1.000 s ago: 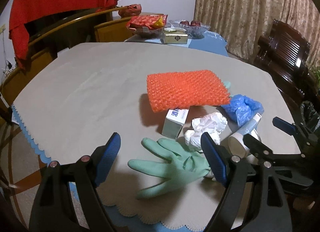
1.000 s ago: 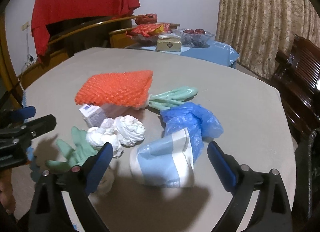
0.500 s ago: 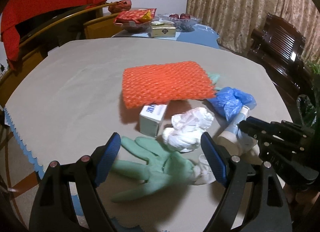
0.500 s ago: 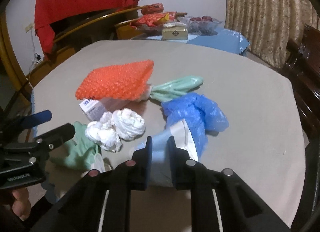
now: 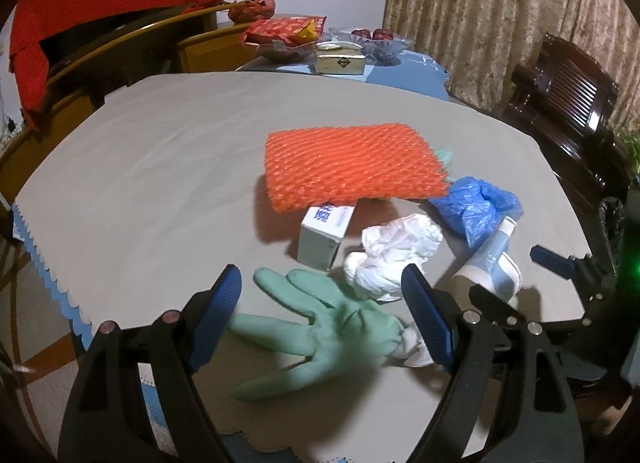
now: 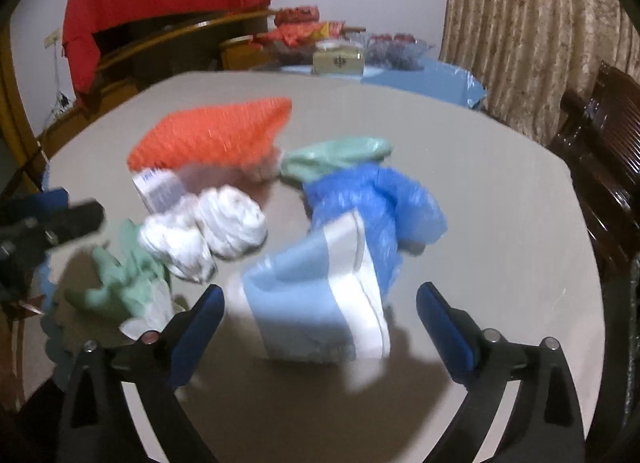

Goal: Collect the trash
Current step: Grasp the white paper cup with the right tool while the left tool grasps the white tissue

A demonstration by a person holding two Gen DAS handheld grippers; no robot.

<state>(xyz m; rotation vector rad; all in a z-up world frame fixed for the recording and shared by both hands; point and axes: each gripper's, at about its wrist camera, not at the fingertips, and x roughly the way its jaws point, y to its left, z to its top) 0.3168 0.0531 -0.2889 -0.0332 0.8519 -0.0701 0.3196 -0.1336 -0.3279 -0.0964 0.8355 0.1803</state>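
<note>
Right gripper [image 6: 320, 303] reopened, fingers wide around paper cup [image 6: 320, 295]; left gripper [image 5: 324, 311] wide over glove [image 5: 320, 339].

crumpled trash pile [image 5: 396, 259] on table

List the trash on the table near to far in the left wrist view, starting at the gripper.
left gripper → green rubber glove → crumpled white tissue → small white carton → orange foam net

open left claw [image 5: 322, 317] over green glove [image 5: 320, 337], white tissue wad [image 5: 394, 259] beside
</note>
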